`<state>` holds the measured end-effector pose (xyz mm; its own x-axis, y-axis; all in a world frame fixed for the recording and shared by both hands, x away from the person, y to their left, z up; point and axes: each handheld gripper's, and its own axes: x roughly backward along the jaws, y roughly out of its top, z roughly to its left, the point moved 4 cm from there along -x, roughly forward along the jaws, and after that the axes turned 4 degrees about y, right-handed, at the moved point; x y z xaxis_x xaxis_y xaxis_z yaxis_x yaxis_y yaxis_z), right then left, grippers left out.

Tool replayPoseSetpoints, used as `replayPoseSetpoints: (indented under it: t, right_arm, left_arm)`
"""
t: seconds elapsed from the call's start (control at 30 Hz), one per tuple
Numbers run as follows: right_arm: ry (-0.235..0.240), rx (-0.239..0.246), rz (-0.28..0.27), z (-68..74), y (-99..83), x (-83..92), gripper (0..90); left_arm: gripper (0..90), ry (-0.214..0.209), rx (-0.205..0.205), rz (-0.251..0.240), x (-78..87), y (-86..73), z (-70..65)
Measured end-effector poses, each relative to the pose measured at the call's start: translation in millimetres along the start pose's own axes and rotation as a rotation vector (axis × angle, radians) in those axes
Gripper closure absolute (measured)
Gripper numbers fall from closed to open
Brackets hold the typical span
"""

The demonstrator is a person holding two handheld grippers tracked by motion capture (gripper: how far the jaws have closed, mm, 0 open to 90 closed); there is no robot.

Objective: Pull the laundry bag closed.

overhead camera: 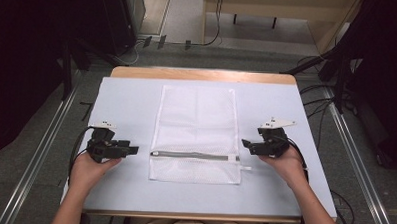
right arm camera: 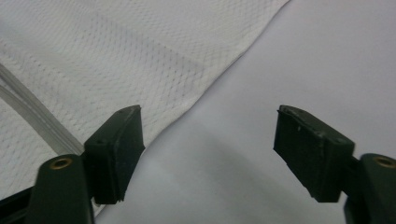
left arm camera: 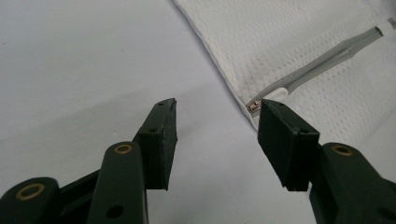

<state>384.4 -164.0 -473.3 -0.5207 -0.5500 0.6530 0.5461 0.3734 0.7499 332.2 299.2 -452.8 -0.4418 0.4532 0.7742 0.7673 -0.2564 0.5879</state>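
One white mesh laundry bag [overhead camera: 196,134] lies flat in the middle of a table [overhead camera: 127,94] covered by a pale sheet, its long side running away from the person, with a single grey zipper [overhead camera: 195,156] crossing it near the edge closest to them. Two hand-held grippers flank the bag, one on each side, both pointing inward toward the zipper line. The left gripper [overhead camera: 134,150], held in the person's left hand [overhead camera: 92,167], sits just beside the bag's left edge; in the left gripper view its two black jaws stand wide apart with nothing between them, and the metal end of the zipper [left arm camera: 253,106] shows right at the tip of one jaw, though whether the pad touches it cannot be told. The right gripper [overhead camera: 245,143], held in the right hand [overhead camera: 284,165], hovers close to the bag's right edge near the zipper's white pull tab [overhead camera: 245,167]; in the right gripper view its two jaws are likewise spread wide and hold nothing, one jaw over the mesh [right arm camera: 116,51] and the other over bare table cover [right arm camera: 317,60]. A cable trails from each gripper toward the person's side of the table.
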Motion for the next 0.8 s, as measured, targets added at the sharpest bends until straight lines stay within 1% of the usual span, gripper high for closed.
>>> replayPoseSetpoints:
  t: [0.03,0.1,0.13,0.17,0.2,0.27,0.33,0.37,0.43,0.47,0.6,0.8]
  right_arm:
    - [0.0,-0.005,0.009,0.4,-0.2,-0.1,28.4]
    - [0.002,-0.009,0.013,0.7,-0.4,-0.2,29.0]
    - [0.007,-0.012,0.018,1.0,-0.7,-0.4,29.9]
    - [0.02,-0.016,0.022,1.7,-0.9,-0.8,33.3]
    - [0.02,-0.027,0.028,2.2,-0.9,-0.8,34.4]
    - [0.027,-0.035,0.031,3.0,-0.7,-1.2,37.1]
    - [0.034,-0.037,0.035,4.1,-0.5,-1.3,40.0]
    - [0.041,-0.045,0.039,4.2,-0.4,-1.4,41.0]
    - [0.061,-0.067,0.048,4.5,-0.2,-1.7,41.7]
    - [0.062,-0.071,0.052,4.4,-0.2,-1.8,41.7]
    - [0.054,-0.066,0.058,3.0,-1.1,-1.7,41.3]
    - [0.057,-0.064,0.058,3.3,-1.6,-1.1,41.8]
  left_arm:
    - [48.0,-0.001,0.005,0.0,0.3,0.0,0.2]
    - [48.2,-0.005,0.007,-0.002,0.5,0.0,0.8]
    - [48.2,-0.002,0.006,-0.004,1.2,-0.2,1.5]
    - [47.8,-0.005,0.009,-0.01,1.3,-0.2,1.8]
    - [47.6,-0.005,0.005,-0.01,1.5,-0.3,2.0]
    - [47.0,-0.006,-0.002,-0.017,1.3,-0.3,1.7]
    - [47.1,-0.013,-0.005,-0.014,1.6,-0.3,1.1]
    - [47.1,-0.013,-0.007,-0.014,2.0,-0.2,0.8]
    - [45.6,-0.015,-0.012,-0.022,3.0,0.1,0.6]
    - [43.8,-0.017,-0.014,-0.023,3.2,0.2,0.6]
    - [41.4,-0.02,-0.018,-0.019,3.1,0.3,-0.1]
    - [41.7,-0.037,-0.021,-0.019,3.9,1.4,-3.6]
